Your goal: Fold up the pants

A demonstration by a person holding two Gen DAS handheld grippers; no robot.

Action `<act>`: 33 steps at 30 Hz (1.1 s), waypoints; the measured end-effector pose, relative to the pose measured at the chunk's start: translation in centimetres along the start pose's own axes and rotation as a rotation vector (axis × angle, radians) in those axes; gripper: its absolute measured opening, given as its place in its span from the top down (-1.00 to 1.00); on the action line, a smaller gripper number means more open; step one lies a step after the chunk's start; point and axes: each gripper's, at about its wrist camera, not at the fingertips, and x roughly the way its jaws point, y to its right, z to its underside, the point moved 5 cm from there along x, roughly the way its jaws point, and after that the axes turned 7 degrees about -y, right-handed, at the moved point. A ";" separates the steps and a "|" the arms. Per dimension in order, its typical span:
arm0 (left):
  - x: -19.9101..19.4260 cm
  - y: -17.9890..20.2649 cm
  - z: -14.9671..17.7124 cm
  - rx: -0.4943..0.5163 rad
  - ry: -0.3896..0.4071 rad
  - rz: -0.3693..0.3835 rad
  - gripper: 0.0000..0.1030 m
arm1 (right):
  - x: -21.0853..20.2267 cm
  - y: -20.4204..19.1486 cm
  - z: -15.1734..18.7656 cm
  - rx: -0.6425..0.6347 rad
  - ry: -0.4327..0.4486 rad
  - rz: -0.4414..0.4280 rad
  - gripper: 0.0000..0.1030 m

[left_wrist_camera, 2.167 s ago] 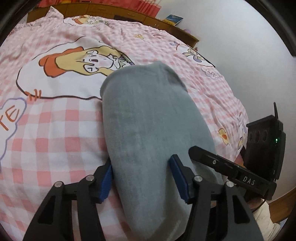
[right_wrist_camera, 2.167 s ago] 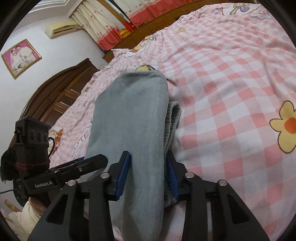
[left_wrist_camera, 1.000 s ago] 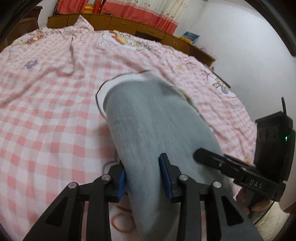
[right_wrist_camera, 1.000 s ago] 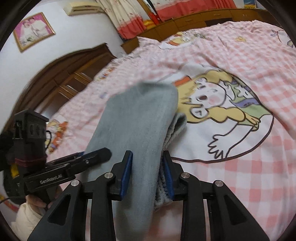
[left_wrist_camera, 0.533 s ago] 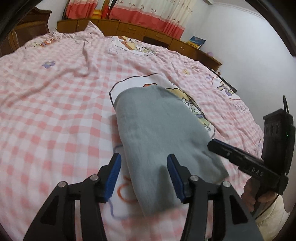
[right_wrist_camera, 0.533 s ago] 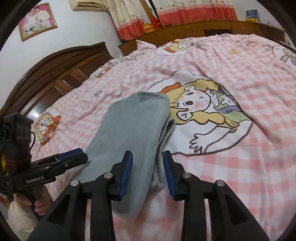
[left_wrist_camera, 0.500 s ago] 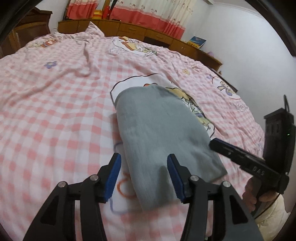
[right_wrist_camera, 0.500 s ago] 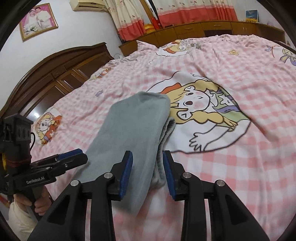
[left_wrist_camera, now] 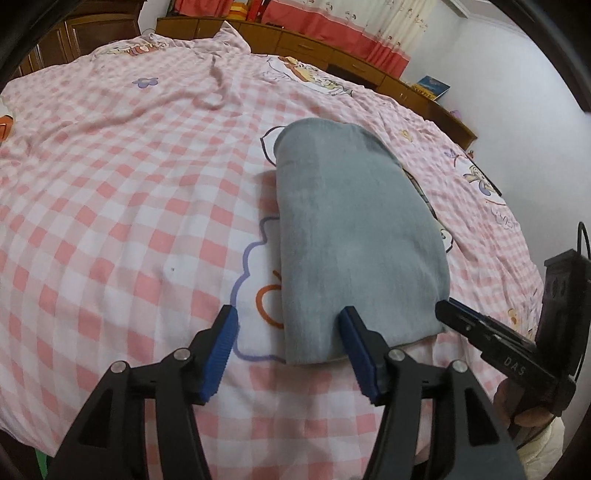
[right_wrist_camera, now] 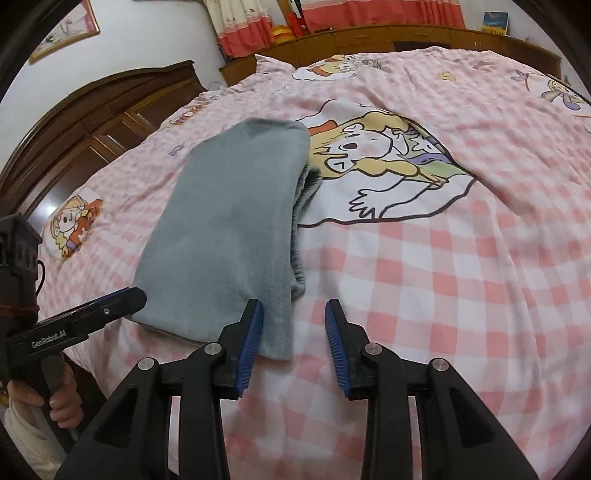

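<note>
The grey pants lie folded into a long rectangle on the pink checked bedspread. My left gripper is open just short of the bundle's near edge, nothing between its blue pads. In the right wrist view the same pants lie flat, with stacked layers showing along their right side. My right gripper is open at the near right corner, holding nothing. Each view shows the other gripper at its side: the right one and the left one, both off the cloth.
The bedspread carries cartoon prints, one right of the pants. A dark wooden headboard stands at the far left. Low wooden cabinets and red-trimmed curtains run along the far wall. A hand holds the left gripper's handle.
Both grippers let go of the pants and opened wider. They have drawn back toward the near edge of the bed, and the folded bundle now rests flat on the bedspread.
</note>
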 end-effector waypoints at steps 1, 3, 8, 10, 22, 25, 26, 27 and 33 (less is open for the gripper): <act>-0.2 0.2 0.2 0.006 0.005 -0.013 -0.19 | -0.1 0.1 0.1 -0.002 0.002 0.002 0.32; -0.6 0.4 0.5 0.017 0.012 -0.035 -0.18 | -0.5 0.2 0.5 0.000 -0.001 0.009 0.32; -1.7 1.6 1.7 0.072 0.024 -0.110 -0.20 | -1.9 -0.7 1.2 -0.028 -0.010 0.047 0.31; -1.8 2.0 2.3 0.087 0.016 -0.146 -0.25 | -2.6 -1.3 1.7 -0.049 -0.005 0.059 0.31; 1.3 1.5 4.5 0.039 -0.084 -0.245 -0.72 | -0.8 -2.4 4.6 -0.068 -0.106 0.153 -0.31; 1.9 1.4 4.8 0.039 -0.095 -0.262 -0.80 | 0.8 -1.5 5.2 -0.038 -0.153 0.190 -0.32; 2.0 1.4 4.9 0.042 -0.097 -0.263 -0.84 | 1.0 -1.4 5.3 -0.037 -0.150 0.197 -0.32; 2.2 1.4 4.9 0.044 -0.100 -0.263 -0.86 | 1.1 -1.4 5.3 -0.038 -0.149 0.202 -0.34; 2.9 1.7 5.3 0.070 -0.109 -0.286 -0.98 | 1.6 -1.7 5.4 -0.057 -0.147 0.220 -0.48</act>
